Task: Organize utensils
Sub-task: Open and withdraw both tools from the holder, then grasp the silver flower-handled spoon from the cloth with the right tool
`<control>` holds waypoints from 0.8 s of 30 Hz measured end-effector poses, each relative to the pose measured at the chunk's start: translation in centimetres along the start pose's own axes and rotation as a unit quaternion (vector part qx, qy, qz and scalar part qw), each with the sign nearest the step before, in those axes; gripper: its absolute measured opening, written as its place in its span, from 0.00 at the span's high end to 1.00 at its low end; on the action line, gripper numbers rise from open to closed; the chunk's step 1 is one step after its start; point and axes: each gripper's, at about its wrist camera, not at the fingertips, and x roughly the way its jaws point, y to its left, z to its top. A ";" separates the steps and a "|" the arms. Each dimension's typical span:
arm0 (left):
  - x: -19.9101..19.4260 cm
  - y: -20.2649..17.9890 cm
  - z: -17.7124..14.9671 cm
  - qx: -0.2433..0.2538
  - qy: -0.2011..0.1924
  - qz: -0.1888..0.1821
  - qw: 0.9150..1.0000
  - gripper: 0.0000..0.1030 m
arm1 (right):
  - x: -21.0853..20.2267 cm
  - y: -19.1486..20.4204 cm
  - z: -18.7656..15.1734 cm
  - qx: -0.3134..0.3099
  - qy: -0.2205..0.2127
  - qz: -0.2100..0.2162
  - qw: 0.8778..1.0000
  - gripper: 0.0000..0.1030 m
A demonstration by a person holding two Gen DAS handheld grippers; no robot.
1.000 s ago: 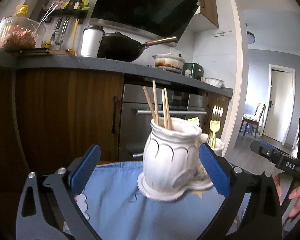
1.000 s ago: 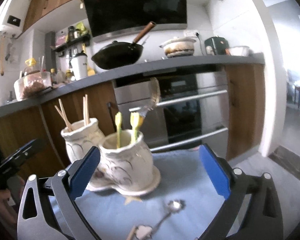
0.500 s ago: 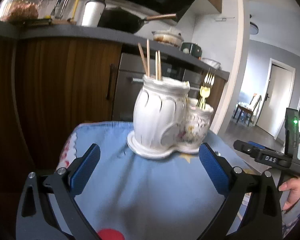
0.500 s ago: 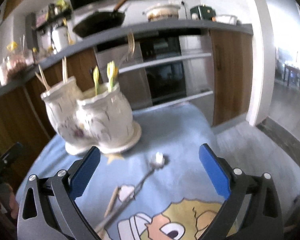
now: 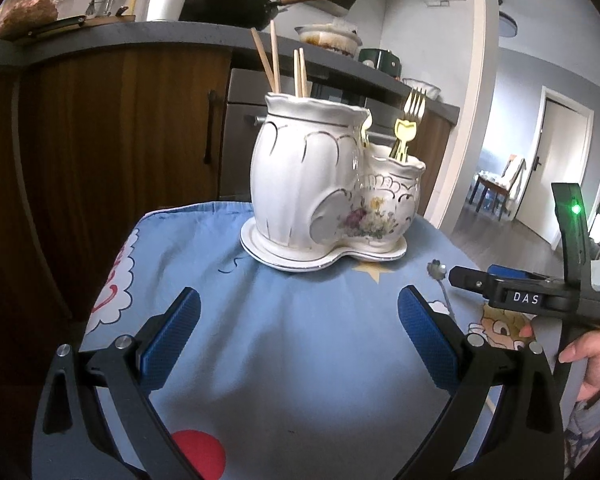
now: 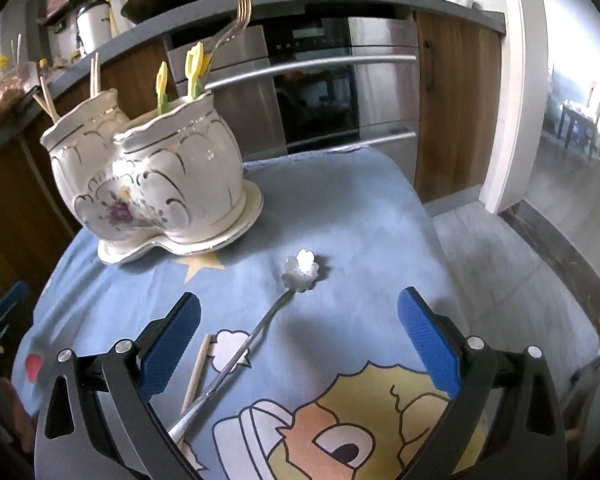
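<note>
On blue cloth [image 6: 340, 208], both claws [image 5: 299, 336] [image 6: 299, 336] gape before a glossy scalloped ceramic holder [image 6: 156, 184].

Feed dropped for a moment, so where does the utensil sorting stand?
Done: chopsticks stand in the holder's taller cup, a fork in the shorter. In hand: nothing; left gripper and right gripper are open. Left: flower-bowl spoon and a wooden stick on the cloth.

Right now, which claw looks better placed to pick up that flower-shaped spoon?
Probably the right claw: open, with the spoon lying between its fingers. The left claw, also open, faces the ceramic holder, spoon off to its side.
</note>
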 end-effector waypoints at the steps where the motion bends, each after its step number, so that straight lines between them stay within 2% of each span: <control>1: 0.1 -0.1 0.0 0.001 0.002 0.000 1.000 0.05 | 0.2 0.1 0.0 -0.003 0.005 -0.001 1.000 0.05; 5: 0.3 -0.3 0.0 0.007 0.006 -0.003 1.000 0.05 | 0.4 0.8 -0.1 -0.022 0.014 -0.005 1.000 0.11; 6: 0.4 -0.3 0.0 0.009 0.007 -0.003 1.000 0.05 | 0.5 0.9 -0.1 -0.027 0.017 -0.008 0.999 0.15; 8: 0.4 -0.4 -0.1 0.011 0.008 -0.004 1.000 0.05 | 0.9 1.3 -0.2 -0.039 0.027 -0.017 0.999 0.30; 12: 0.3 -0.3 -0.1 0.012 0.010 -0.007 1.000 0.05 | 1.1 1.8 -0.5 -0.055 0.036 -0.019 0.998 0.44; 16: 0.4 -0.3 -0.1 0.012 0.012 -0.010 1.000 0.05 | 1.5 2.6 -0.8 -0.080 0.051 -0.021 0.995 0.63; 20: 0.5 -0.4 -0.1 0.013 0.014 -0.012 1.000 0.05 | 1.8 3.3 -0.6 -0.097 0.058 -0.025 0.993 0.68; 24: 0.5 -0.7 -0.2 0.022 0.015 -0.006 1.000 0.05 | 2.0 3.2 -0.4 -0.103 0.064 -0.007 0.993 0.75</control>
